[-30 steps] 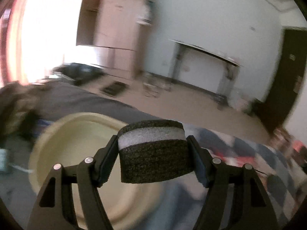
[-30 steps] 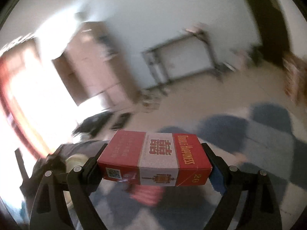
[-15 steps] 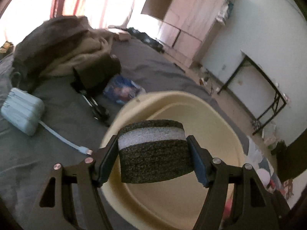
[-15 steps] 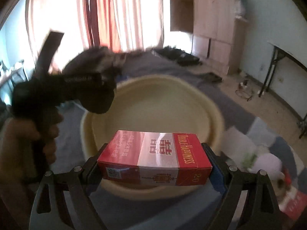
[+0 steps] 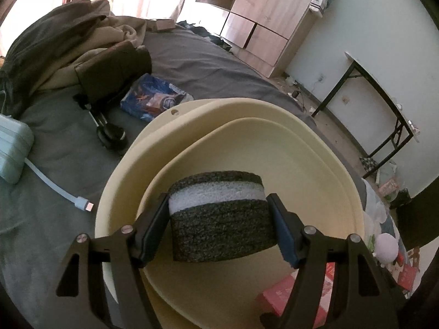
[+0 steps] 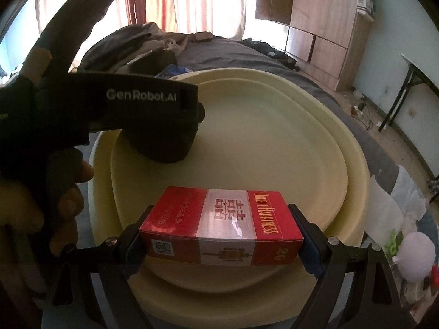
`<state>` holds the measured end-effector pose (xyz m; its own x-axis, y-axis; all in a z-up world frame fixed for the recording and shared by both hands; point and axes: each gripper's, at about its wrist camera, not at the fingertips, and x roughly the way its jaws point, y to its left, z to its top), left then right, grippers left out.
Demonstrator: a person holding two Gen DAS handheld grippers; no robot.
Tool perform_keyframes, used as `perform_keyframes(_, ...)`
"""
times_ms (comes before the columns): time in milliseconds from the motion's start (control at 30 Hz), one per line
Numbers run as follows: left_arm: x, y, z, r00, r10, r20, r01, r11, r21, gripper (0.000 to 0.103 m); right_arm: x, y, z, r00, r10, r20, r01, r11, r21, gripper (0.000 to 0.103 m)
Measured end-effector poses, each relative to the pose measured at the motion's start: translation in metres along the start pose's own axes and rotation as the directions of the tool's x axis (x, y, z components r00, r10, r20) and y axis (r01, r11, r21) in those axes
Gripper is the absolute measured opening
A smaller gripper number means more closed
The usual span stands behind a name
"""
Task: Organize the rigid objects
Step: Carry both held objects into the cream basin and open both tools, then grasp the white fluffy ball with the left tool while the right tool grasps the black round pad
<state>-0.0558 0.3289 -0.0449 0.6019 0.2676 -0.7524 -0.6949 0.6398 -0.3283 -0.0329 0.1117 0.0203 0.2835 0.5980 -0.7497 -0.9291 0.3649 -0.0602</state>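
Note:
My left gripper [image 5: 219, 223] is shut on a round black foam block with a white band [image 5: 219, 216] and holds it over the cream basin [image 5: 307, 170] on the bed. My right gripper [image 6: 221, 237] is shut on a red "Double Happiness" cigarette box [image 6: 222, 229] and holds it over the near side of the same basin [image 6: 274, 142]. The left gripper's body, marked GenRobot.AI [image 6: 131, 101], shows over the basin's left rim in the right wrist view. The red box [image 5: 290, 298] shows at the lower right of the left wrist view.
On the grey bedsheet [image 5: 55, 164] left of the basin lie a pale blue charger with cable [image 5: 11, 142], a blue packet [image 5: 153, 96], a small black item [image 5: 112, 137] and piled clothes [image 5: 71, 44]. A white plush toy [image 6: 414, 255] lies to the right. A wardrobe and a desk stand behind.
Both grippers swung from facing the room down over the basin and moved closer to it. Each still holds its object.

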Motion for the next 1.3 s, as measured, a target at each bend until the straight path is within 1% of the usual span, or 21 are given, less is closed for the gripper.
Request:
perform_keyframes(200, 0.001, -0.002, 0.002, 1.000, 0.015, -0.002, -0.015, 1.000, 0.000, 0.074, 0.004, 0.001, -0.002, 1.000, -0.003, -0.004, 0.003, 1.000, 0.004, 0.091)
perform_keyframes(267, -0.005, -0.002, 0.003, 1.000, 0.000, 0.016, 0.000, 1.000, -0.002, 0.082, 0.004, 0.002, -0.001, 1.000, 0.002, -0.003, -0.002, 1.000, 0.008, 0.096)
perform_keyframes(333, -0.018, -0.003, 0.005, 0.999, -0.022, 0.047, 0.022, 1.000, -0.006, 0.097, -0.001, 0.003, -0.001, 1.000, -0.010, 0.007, 0.010, 1.000, 0.005, 0.102)
perform_keyframes(400, -0.040, -0.006, 0.008, 0.994, -0.059, 0.089, 0.059, 0.998, 0.008, 0.103, -0.014, 0.004, -0.001, 1.000, -0.011, 0.028, 0.011, 1.000, 0.000, 0.103)
perform_keyframes(433, -0.049, -0.009, 0.010, 0.992, -0.072, 0.101, 0.070, 0.997, 0.019, 0.103, -0.024, 0.004, -0.002, 0.999, -0.006, 0.040, 0.006, 1.000, -0.003, 0.103)
perform_keyframes(533, -0.074, -0.027, 0.010, 0.979, -0.166, 0.117, 0.158, 0.985, 0.075, 0.103, -0.063, -0.005, -0.012, 0.996, -0.025, 0.090, 0.022, 0.999, 0.028, 0.103)
perform_keyframes(633, -0.082, -0.061, 0.003, 0.946, -0.310, 0.093, 0.296, 0.945, 0.135, 0.103, -0.128, -0.036, -0.041, 0.982, -0.101, 0.160, 0.078, 0.987, 0.142, 0.103)
perform_keyframes(700, -0.075, -0.097, -0.008, 0.911, -0.411, 0.017, 0.402, 0.897, 0.184, 0.103, -0.172, -0.064, -0.069, 0.962, -0.194, 0.192, 0.140, 0.955, 0.261, 0.103)
perform_keyframes(733, -0.068, -0.122, -0.019, 0.890, -0.453, -0.045, 0.451, 0.863, 0.227, 0.103, -0.197, -0.084, -0.089, 0.944, -0.270, 0.188, 0.195, 0.920, 0.340, 0.103)
perform_keyframes(767, -0.062, -0.140, -0.027, 0.880, -0.467, -0.085, 0.472, 0.843, 0.258, 0.103, -0.219, -0.102, -0.111, 0.921, -0.351, 0.169, 0.256, 0.873, 0.415, 0.103)
perform_keyframes(800, -0.054, -0.161, -0.039, 0.875, -0.467, -0.129, 0.483, 0.824, 0.295, 0.103, -0.235, -0.115, -0.129, 0.902, -0.402, 0.155, 0.292, 0.835, 0.467, 0.103)
perform_keyframes(867, -0.043, -0.189, -0.058, 0.890, -0.424, -0.169, 0.456, 0.815, 0.358, 0.103, -0.265, -0.143, -0.173, 0.869, -0.478, 0.130, 0.332, 0.757, 0.563, 0.103)
perform_keyframes(933, -0.038, -0.212, -0.076, 0.890, -0.417, -0.185, 0.455, 0.785, 0.420, 0.103, -0.278, -0.159, -0.203, 0.855, -0.507, 0.107, 0.354, 0.722, 0.594, 0.103)
perform_keyframes(967, -0.036, -0.222, -0.084, 0.879, -0.437, -0.193, 0.475, 0.764, 0.437, 0.103, -0.280, -0.168, -0.218, 0.853, -0.515, 0.080, 0.368, 0.705, 0.606, 0.103)
perform_keyframes(1000, -0.032, -0.229, -0.089, 0.875, -0.444, -0.193, 0.481, 0.752, 0.451, 0.103, -0.281, -0.175, -0.232, 0.855, -0.516, 0.054, 0.378, 0.690, 0.617, 0.103)
perform_keyframes(1033, -0.025, -0.237, -0.094, 0.896, -0.414, -0.162, 0.439, 0.763, 0.475, 0.103, -0.281, -0.181, -0.242, 0.858, -0.512, 0.039, 0.379, 0.684, 0.623, 0.103)
perform_keyframes(1100, -0.013, -0.244, -0.098, 0.934, -0.339, -0.116, 0.350, 0.798, 0.490, 0.103, -0.275, -0.191, -0.256, 0.878, -0.478, 0.016, 0.374, 0.707, 0.600, 0.103)
perform_keyframes(1133, -0.009, -0.245, -0.100, 0.939, -0.324, -0.115, 0.338, 0.808, 0.482, 0.103, -0.274, -0.194, -0.259, 0.885, -0.466, 0.004, 0.378, 0.721, 0.581, 0.103)
perform_keyframes(1233, 0.009, -0.239, -0.093, 0.940, -0.317, -0.127, 0.342, 0.859, 0.381, 0.103, -0.261, -0.192, -0.260, 0.904, -0.428, 0.002, 0.357, 0.756, 0.548, 0.103)
perform_keyframes(1267, 0.013, -0.237, -0.090, 0.938, -0.321, -0.129, 0.345, 0.869, 0.354, 0.103, -0.256, -0.194, -0.257, 0.910, -0.413, 0.007, 0.344, 0.766, 0.543, 0.103)
perform_keyframes(1300, 0.016, -0.237, -0.088, 0.931, -0.338, -0.137, 0.365, 0.865, 0.344, 0.103, -0.252, -0.197, -0.257, 0.914, -0.406, 0.006, 0.338, 0.771, 0.540, 0.103)
